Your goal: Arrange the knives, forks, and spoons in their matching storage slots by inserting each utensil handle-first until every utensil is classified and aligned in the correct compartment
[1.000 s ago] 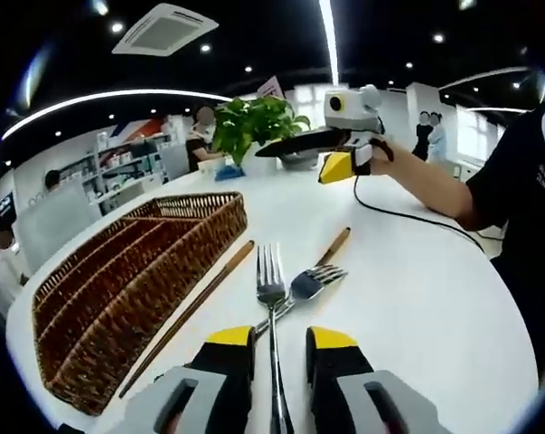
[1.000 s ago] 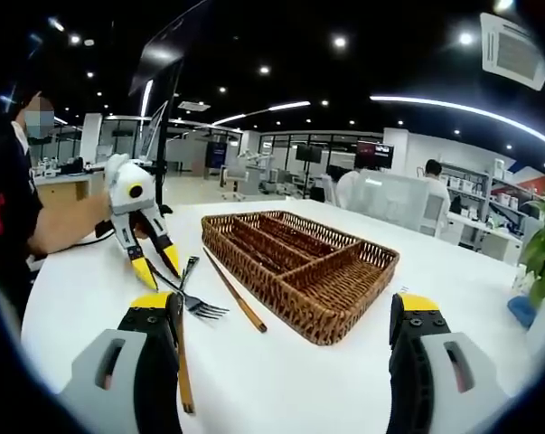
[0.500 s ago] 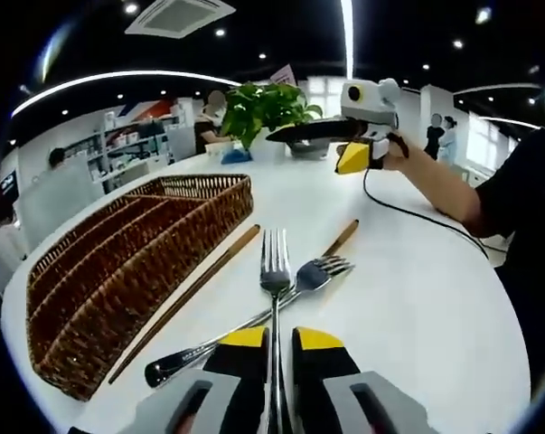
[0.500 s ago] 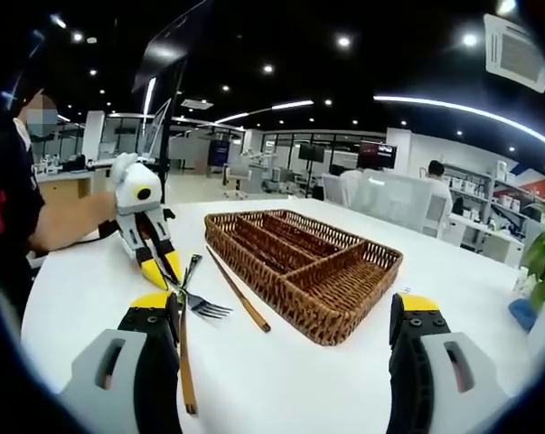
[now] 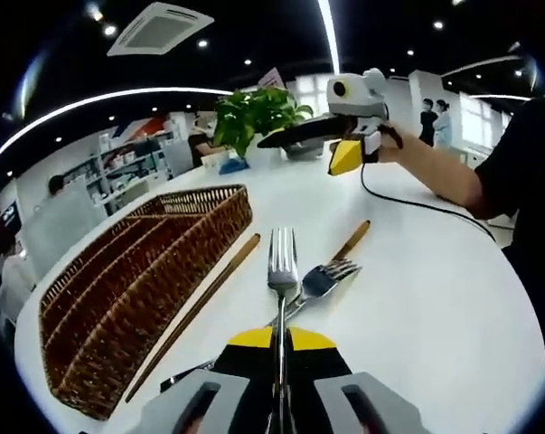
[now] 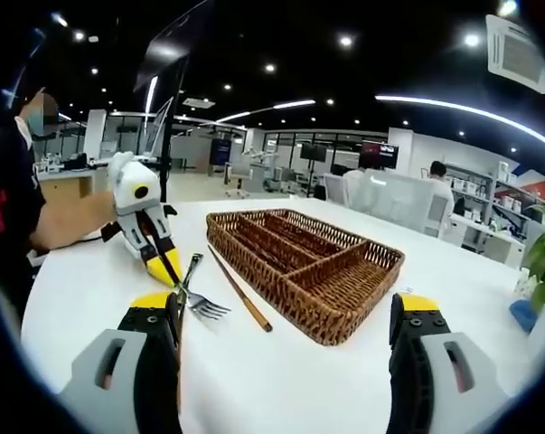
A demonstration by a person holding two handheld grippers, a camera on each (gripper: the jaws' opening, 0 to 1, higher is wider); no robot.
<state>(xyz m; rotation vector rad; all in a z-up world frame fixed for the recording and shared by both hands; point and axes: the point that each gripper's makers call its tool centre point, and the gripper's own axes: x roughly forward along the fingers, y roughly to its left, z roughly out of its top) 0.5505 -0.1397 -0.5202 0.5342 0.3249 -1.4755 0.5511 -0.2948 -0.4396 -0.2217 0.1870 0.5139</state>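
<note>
The slim polished steel fork (image 5: 282, 271) is light, rigid and slick, so a hold on the flat handle near its middle suits it. The left gripper (image 5: 281, 336) has its yellow-tipped jaws pinched on that handle above the white table (image 5: 417, 298); a second ago they stood apart. The right gripper (image 6: 286, 312) hangs wide open, empty, near the brown wicker tray (image 6: 308, 258).

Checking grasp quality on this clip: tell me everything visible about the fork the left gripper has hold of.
The fork is shiny silver metal with four straight tines and a slim handle. In the left gripper view the left gripper is shut on its handle, tines pointing away from the camera. It crosses over a second fork lying on the white table. Whether it is lifted clear of that one cannot be told. In the right gripper view it is thin and hard to separate.
</note>
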